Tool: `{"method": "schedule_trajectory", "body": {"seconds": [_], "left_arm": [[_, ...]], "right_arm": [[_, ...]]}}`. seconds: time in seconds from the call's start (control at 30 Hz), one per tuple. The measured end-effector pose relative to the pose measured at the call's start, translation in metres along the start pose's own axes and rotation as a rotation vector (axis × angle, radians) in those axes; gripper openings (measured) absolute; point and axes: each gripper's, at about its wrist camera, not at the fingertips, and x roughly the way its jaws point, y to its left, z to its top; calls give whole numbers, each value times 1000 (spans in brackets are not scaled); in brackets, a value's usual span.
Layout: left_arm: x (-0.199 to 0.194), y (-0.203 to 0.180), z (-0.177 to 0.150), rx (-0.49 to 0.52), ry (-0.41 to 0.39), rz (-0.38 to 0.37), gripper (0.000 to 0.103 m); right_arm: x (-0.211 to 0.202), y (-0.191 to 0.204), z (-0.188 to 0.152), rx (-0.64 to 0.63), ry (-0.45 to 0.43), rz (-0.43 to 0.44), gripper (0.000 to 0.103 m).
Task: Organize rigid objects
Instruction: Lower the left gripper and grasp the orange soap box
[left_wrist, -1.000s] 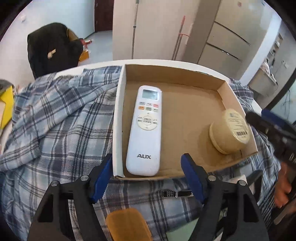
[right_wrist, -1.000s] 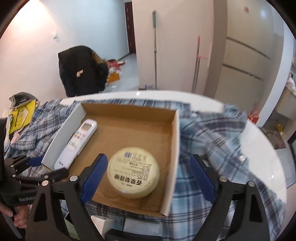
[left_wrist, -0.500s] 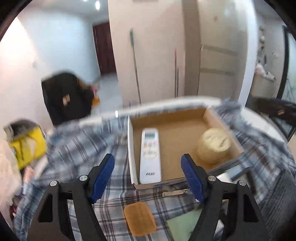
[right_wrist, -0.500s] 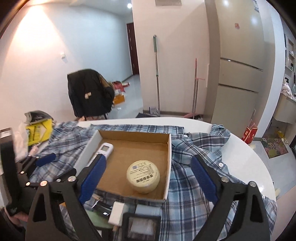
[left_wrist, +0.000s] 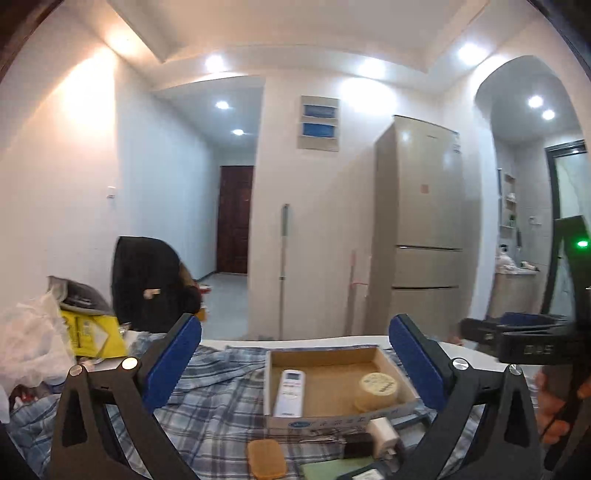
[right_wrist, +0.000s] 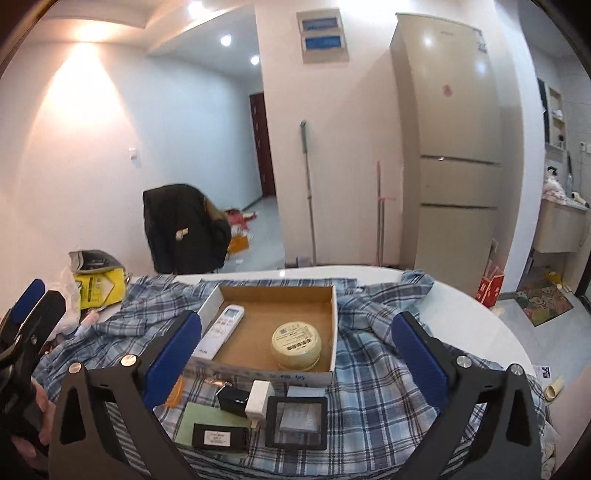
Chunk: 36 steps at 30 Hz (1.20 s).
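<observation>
An open cardboard box lies on a plaid shirt spread over a round white table. Inside it are a white remote on the left and a round yellow tin on the right. My right gripper hovers above and behind the box, its jaws opening with nothing between them. My left gripper looks almost level across the box, its jaws also opening and empty. In front of the box lie a white charger, a black square case and an orange pad.
A green card and a small black box lie near the table's front edge. A yellow bag and plastic bags crowd the far left. Beyond the table are a black jacket on a chair, a fridge and mops.
Both grippers have risen and drawn back from the box, so it looks smaller. The left view has tilted up to show the room. Both jaws stand wider. Remote and tin stay put.
</observation>
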Motion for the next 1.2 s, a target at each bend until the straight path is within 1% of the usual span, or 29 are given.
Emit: {"method": "schedule_trajectory", "body": {"seconds": [0.07,0.1,0.13,0.2,0.27,0.37,0.43,0.47,0.5,0.53,0.57,0.6,0.67,0.73,0.77,0.8,0.83,0.87,0.93,1.03,1.1,1.2], "left_arm": [[3,5,-6,20,1,52,103],[-2,8,-11,8,-9,95,103],[-3,16,-15,-21,-21,99,103],[0,24,-20,-57,3,52,103],[8,28,-23,-60,39,59,103],[19,31,-34,-43,92,64,103],[32,32,-45,-44,159,40,103],[40,32,-51,-38,213,36,103],[52,30,-60,-19,298,57,103],[61,30,-66,-11,355,61,103],[67,30,-73,-16,401,50,103],[76,33,-82,-38,465,43,102],[87,38,-91,-71,544,34,95],[97,43,-99,-101,605,31,83],[99,44,-101,-107,621,34,78],[102,46,-105,-114,644,32,67],[105,47,-108,-119,680,42,59],[108,48,-110,-128,703,45,56],[113,50,-111,-167,747,6,56],[127,46,-115,-162,828,-7,56],[135,42,-118,-128,873,21,56],[145,40,-128,-126,938,35,56]], "right_arm": [[3,0,-7,-6,-1,-15,103],[6,0,-10,-9,0,-13,103],[9,0,-14,-15,-2,-12,103],[21,3,-22,-41,-7,-24,103],[39,6,-31,-68,31,-57,103],[50,3,-44,-67,44,-37,103],[53,0,-50,-81,40,-59,103],[53,-1,-52,-86,38,-64,103],[53,-3,-53,-87,39,-68,103],[54,-4,-53,-85,44,-72,103],[55,-6,-53,-80,54,-72,103],[56,-8,-53,-73,63,-66,103],[57,-12,-53,-50,80,-46,103],[60,-13,-54,-45,99,-37,103],[62,-12,-55,-49,109,-37,103],[63,-12,-56,-55,116,-38,103],[64,-11,-57,-59,120,-38,103],[64,-10,-58,-64,121,-39,103],[65,-9,-59,-74,121,-44,103],[65,-7,-59,-82,121,-48,103],[65,-8,-59,-82,119,-51,103],[66,-8,-60,-83,123,-57,103]]}}
